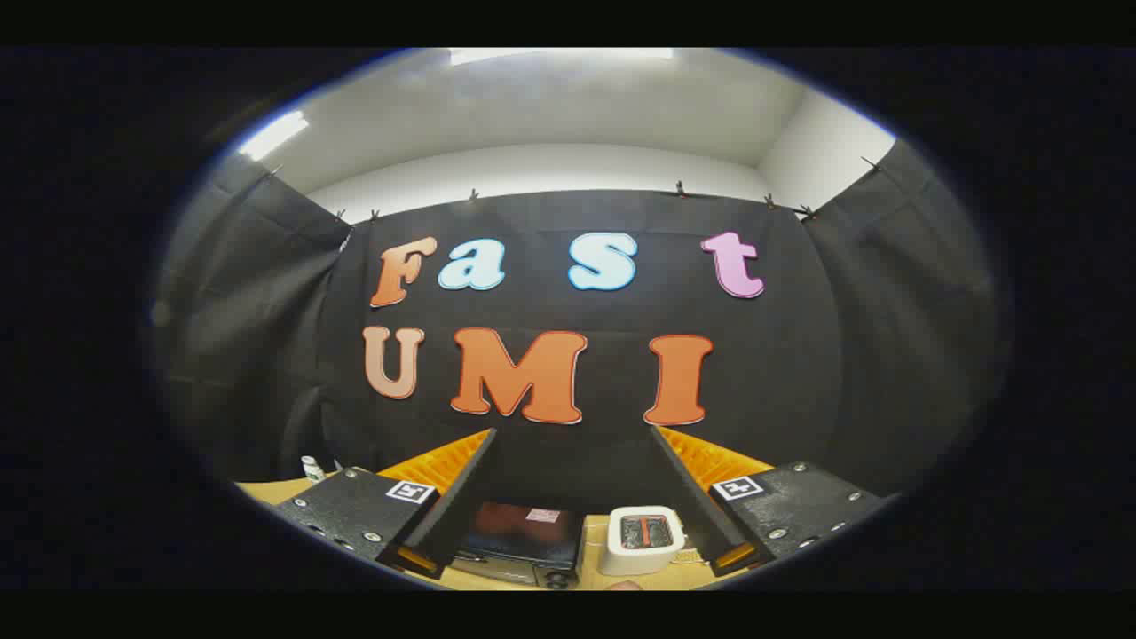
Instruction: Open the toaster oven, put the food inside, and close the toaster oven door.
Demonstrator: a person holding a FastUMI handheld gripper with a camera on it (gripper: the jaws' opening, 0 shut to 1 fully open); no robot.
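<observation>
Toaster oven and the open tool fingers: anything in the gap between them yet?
Nothing held. In the gripper view the tool is open and raised; the toaster oven sits beyond, on the table, with a white toaster beside it.

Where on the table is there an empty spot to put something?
Bare wood shows ahead of the open claw, in front of the white slot toaster, and left by the small white bottle. It's crowded between the black toaster oven and the toaster.

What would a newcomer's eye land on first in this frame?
The open gripper, its two fingers spread wide and holding nothing. Between and beyond them on the wooden table sit a dark toaster oven and, beside it, a white pop-up toaster. A small white bottle stands off to one side.
</observation>
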